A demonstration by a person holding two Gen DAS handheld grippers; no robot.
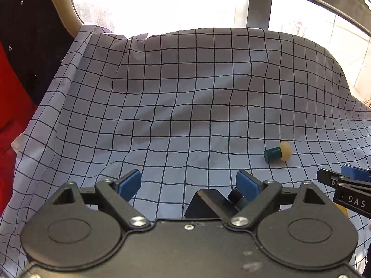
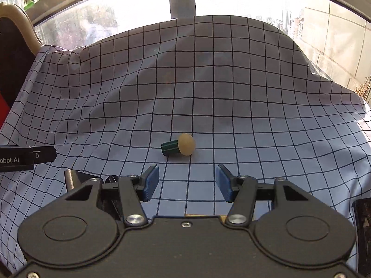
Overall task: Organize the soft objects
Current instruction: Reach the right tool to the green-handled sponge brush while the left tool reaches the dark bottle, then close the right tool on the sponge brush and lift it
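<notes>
A small mushroom-shaped toy [image 2: 179, 147], tan dome on a dark green stem, lies on its side on a checked cloth [image 2: 231, 92], at twelve o'clock just beyond the right gripper [image 2: 187, 184]. Both the right and the left gripper [image 1: 189, 185] are wide open, holding nothing. The toy looks light and squashy, likely to roll; pinching the dome seems safest.

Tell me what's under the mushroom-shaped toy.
The mushroom-shaped toy lies on its side directly on the checkered cloth, just ahead of the open right claw. Whatever the cloth covers beneath it is hidden.
</notes>
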